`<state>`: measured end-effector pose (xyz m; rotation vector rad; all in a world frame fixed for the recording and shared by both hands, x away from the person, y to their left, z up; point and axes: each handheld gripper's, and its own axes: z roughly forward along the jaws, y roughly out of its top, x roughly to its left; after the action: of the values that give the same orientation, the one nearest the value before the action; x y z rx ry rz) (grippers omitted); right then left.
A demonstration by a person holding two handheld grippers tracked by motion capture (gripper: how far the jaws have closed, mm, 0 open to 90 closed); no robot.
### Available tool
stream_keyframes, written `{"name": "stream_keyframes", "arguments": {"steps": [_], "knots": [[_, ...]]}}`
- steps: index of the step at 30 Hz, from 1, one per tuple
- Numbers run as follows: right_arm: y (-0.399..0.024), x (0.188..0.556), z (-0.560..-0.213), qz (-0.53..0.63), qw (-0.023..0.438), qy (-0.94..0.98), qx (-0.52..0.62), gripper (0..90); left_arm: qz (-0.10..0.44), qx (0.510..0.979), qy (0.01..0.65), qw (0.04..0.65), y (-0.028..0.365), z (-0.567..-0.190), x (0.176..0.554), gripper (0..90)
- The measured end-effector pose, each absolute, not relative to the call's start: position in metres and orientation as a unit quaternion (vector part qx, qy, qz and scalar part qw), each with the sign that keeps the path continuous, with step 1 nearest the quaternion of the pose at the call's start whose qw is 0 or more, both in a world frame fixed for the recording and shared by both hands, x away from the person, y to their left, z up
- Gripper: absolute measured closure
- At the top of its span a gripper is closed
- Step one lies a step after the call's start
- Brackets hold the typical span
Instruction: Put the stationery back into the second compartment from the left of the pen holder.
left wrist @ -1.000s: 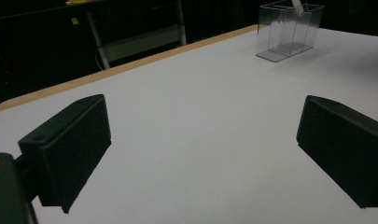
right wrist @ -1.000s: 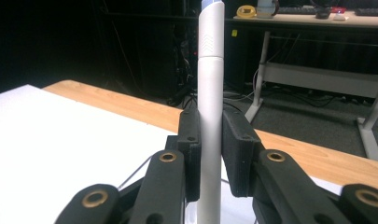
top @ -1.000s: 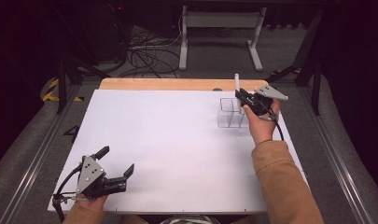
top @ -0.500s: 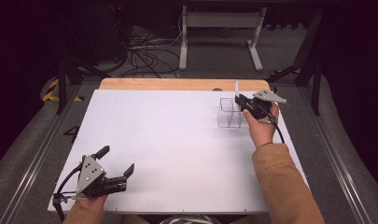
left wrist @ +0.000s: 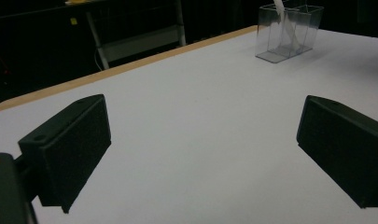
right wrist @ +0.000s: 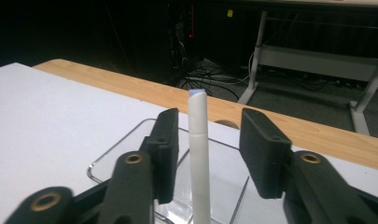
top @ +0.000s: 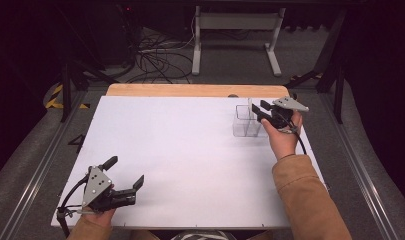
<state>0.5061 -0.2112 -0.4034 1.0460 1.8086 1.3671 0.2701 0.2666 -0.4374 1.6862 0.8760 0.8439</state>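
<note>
1. A lab or test workshop rather than a home: the room is dark, and the white surface point(top: 190, 150) with its bare wooden far edge point(top: 190, 90) stands lit in the middle
2. Loose black cables point(top: 155, 55) lie tangled on the grey carpet floor point(top: 20, 150) beyond the far edge
3. A grey metal frame on two legs point(top: 235, 30) stands farther off
4. Yellow-and-black hazard tape point(top: 54, 96) marks the floor at the far left
5. Metal rails point(top: 40, 165) run along both sides of the surface
</note>
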Motion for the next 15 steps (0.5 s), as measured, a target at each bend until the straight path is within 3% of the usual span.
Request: {"name": "stream_keyframes", "arguments": {"steps": [6, 15], "knots": [[-0.209, 0.497, -0.393, 0.534, 0.316, 0.683, 0.385, 46.3, 0.352, 0.699, 0.363, 0.506, 0.267, -0.437, 0.269, 3.7], [-0.207, 0.485, -0.383, 0.545, 0.316, 0.681, 0.372, 43.4, 0.352, 0.699, 0.362, 0.507, 0.266, -0.437, 0.270, 3.8]]}}
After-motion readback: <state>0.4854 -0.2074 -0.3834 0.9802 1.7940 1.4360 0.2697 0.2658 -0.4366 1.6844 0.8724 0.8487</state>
